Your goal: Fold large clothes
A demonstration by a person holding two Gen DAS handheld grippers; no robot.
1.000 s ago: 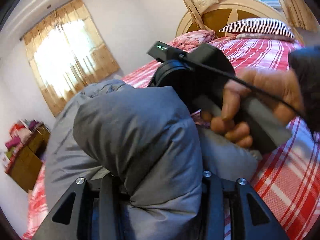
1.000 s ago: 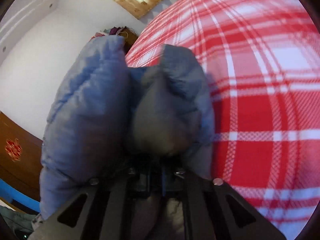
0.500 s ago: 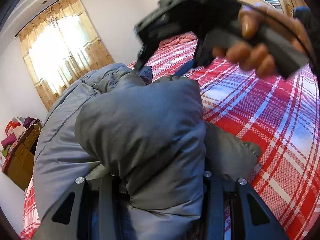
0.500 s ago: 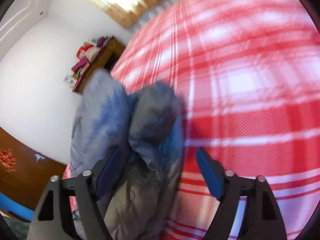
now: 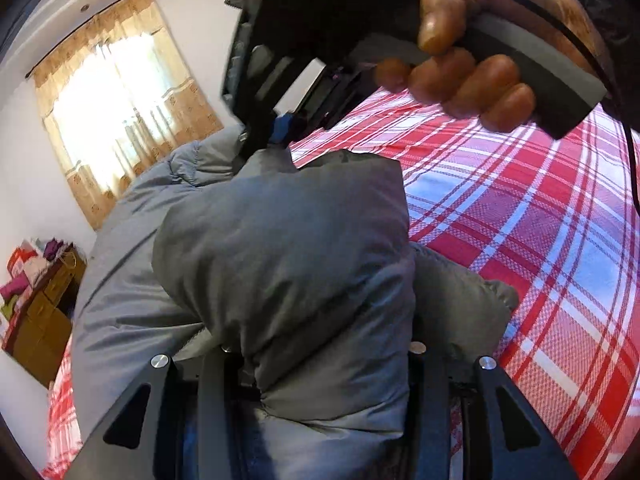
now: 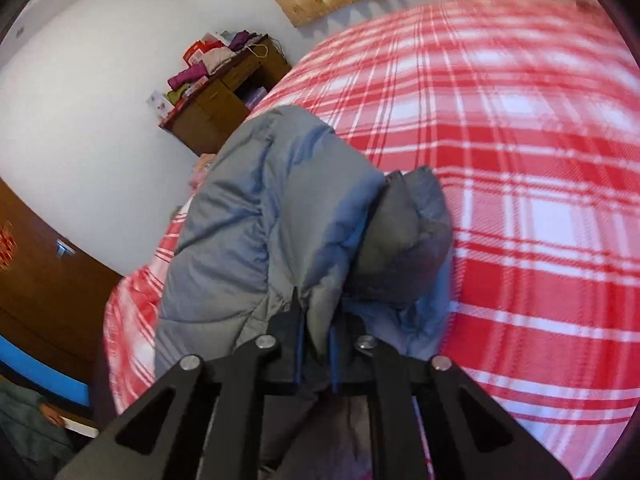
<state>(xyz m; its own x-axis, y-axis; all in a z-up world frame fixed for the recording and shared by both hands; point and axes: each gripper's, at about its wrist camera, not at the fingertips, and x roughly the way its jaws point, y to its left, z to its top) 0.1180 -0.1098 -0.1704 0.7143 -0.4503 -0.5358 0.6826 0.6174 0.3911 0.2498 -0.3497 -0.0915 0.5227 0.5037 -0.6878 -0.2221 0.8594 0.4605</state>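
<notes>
Jacket [image 5: 280, 264], grey and puffy, lies bunched on the red plaid bed [image 5: 520, 232], and I have my left gripper [image 5: 320, 376] clamped on one thick fold and my right gripper [image 6: 316, 344] pinched narrowly on another.

Matt quilted jacket [image 5: 280, 264], woven bedsheet [image 5: 520, 216]

left gripper [image 5: 320, 368]: jaws clamp grey puffer jacket [image 5: 288, 264] | right gripper [image 5: 276, 136]: pinches jacket edge above | plaid bedspread [image 5: 520, 208] beneath
</notes>
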